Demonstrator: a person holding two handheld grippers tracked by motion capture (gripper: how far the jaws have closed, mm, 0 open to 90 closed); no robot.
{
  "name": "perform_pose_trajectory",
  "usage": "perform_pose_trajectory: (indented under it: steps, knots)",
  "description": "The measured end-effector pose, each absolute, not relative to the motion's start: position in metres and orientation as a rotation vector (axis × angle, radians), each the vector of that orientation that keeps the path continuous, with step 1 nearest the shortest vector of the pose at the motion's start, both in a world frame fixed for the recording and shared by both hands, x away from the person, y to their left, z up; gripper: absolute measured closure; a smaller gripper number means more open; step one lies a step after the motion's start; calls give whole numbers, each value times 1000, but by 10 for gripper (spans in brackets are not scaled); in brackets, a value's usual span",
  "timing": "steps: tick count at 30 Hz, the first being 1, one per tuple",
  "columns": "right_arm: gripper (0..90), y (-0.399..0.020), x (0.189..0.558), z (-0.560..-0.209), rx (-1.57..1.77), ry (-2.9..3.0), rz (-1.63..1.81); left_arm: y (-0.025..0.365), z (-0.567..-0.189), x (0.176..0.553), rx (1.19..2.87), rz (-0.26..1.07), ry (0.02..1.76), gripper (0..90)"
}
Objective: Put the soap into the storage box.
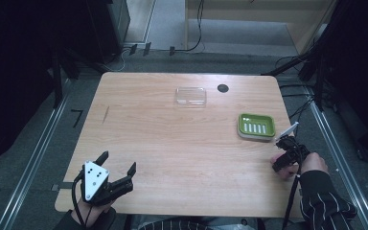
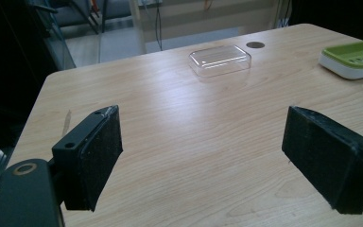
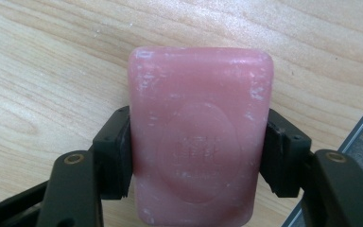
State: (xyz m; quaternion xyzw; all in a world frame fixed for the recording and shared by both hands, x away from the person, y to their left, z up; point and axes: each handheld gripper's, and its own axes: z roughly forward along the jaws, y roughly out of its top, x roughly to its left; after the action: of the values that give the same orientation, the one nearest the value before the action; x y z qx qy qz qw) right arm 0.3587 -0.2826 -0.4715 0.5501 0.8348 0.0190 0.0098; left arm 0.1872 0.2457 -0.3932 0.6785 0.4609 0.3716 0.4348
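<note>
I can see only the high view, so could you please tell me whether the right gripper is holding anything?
Observer: Yes, the right gripper is shut on a pink soap bar.
Operator: Thank you. How is it gripped?
Observer: The jaws press its two long sides, above the table.
Operator: And is the left gripper carrying anything?
Observer: No, the left gripper is open, with bare table between its jaws.

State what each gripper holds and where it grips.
Right gripper clamps a pink rectangular soap bar by its two long sides. Left gripper is open, holding nothing.
</note>
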Motion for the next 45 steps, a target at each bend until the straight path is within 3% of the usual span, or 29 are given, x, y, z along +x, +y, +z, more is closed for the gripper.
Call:
perform_pose_trajectory:
  steps: [45]
  knots:
    - [387,-258,375,-446,1373,2759,22,246,-393,187,1690,924,1149,134]
